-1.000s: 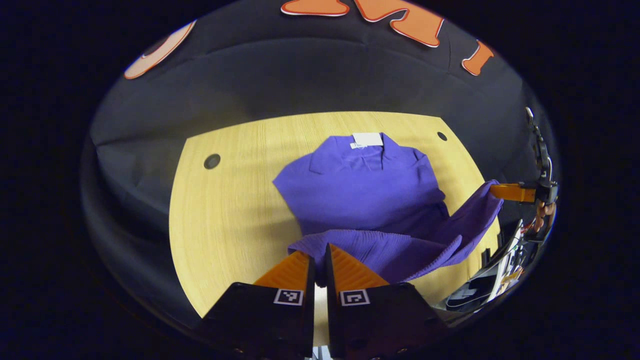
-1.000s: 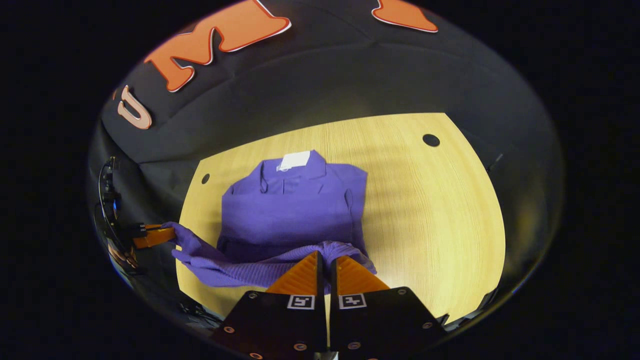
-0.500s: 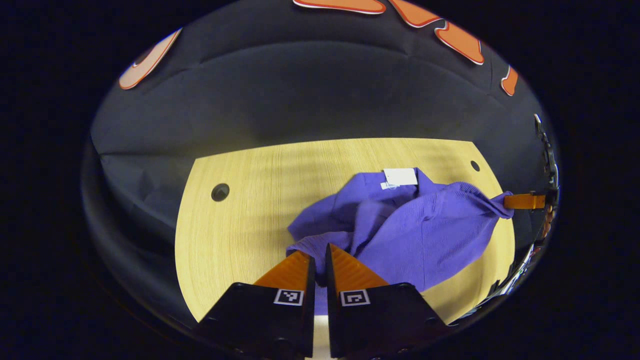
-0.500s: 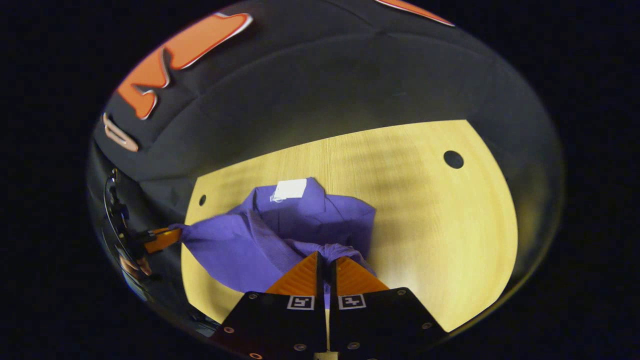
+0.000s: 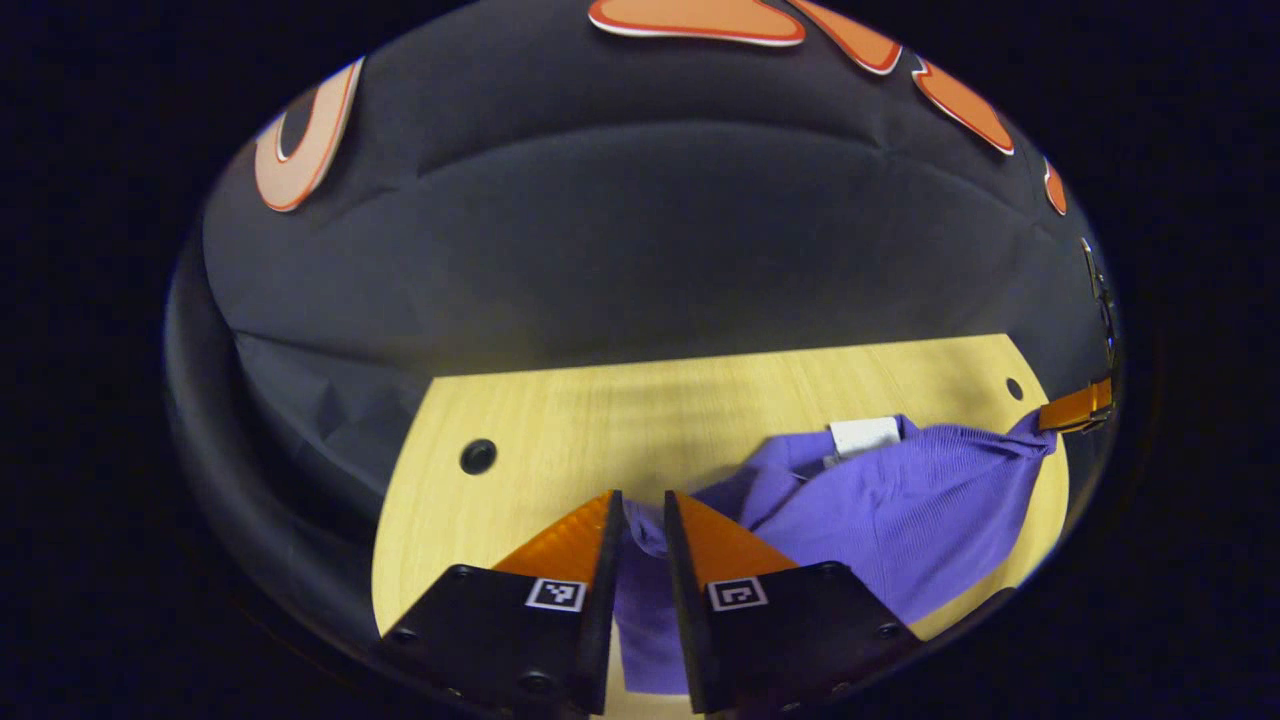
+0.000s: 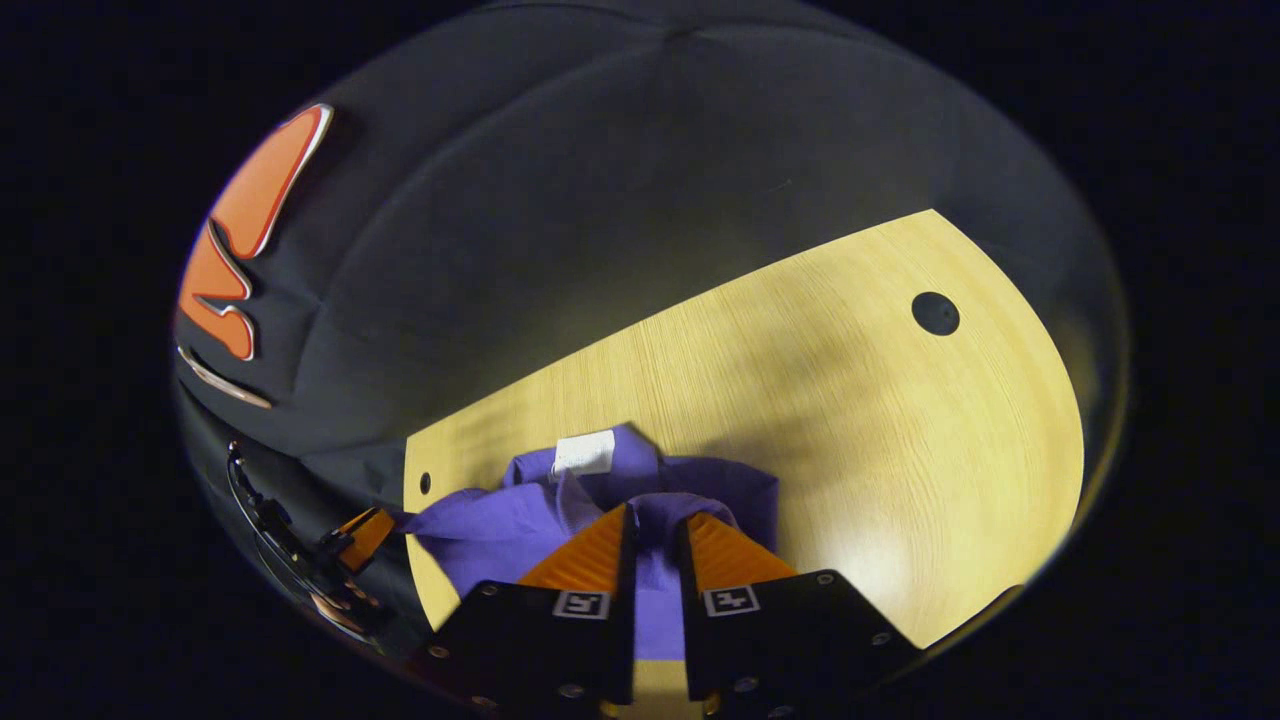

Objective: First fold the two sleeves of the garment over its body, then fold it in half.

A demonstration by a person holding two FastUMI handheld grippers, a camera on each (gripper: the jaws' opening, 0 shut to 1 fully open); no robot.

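Note:
A purple garment (image 5: 900,510) lies on the wooden table (image 5: 560,440), its white neck label (image 5: 865,435) at the far end. Its lower edge is lifted and carried over the body toward the collar. My left gripper (image 5: 640,512) is shut on one corner of that edge, with cloth hanging between its fingers. The right gripper (image 5: 1072,410) shows far right, pinching the other corner. In the right gripper view, my right gripper (image 6: 656,522) holds purple cloth just short of the label (image 6: 585,452). The garment (image 6: 490,530) stretches left to the left gripper (image 6: 365,535).
The table has a round hole (image 5: 478,456) at the left and another hole (image 6: 935,313) at the far right. Bare wood (image 6: 880,450) extends right of the garment. The black booth wall rises straight behind the table's far edge.
Both grippers moved forward with the garment's lower edge, bringing it from the near side over the body, close to the collar. The gap between each gripper's fingers looks slightly wider.

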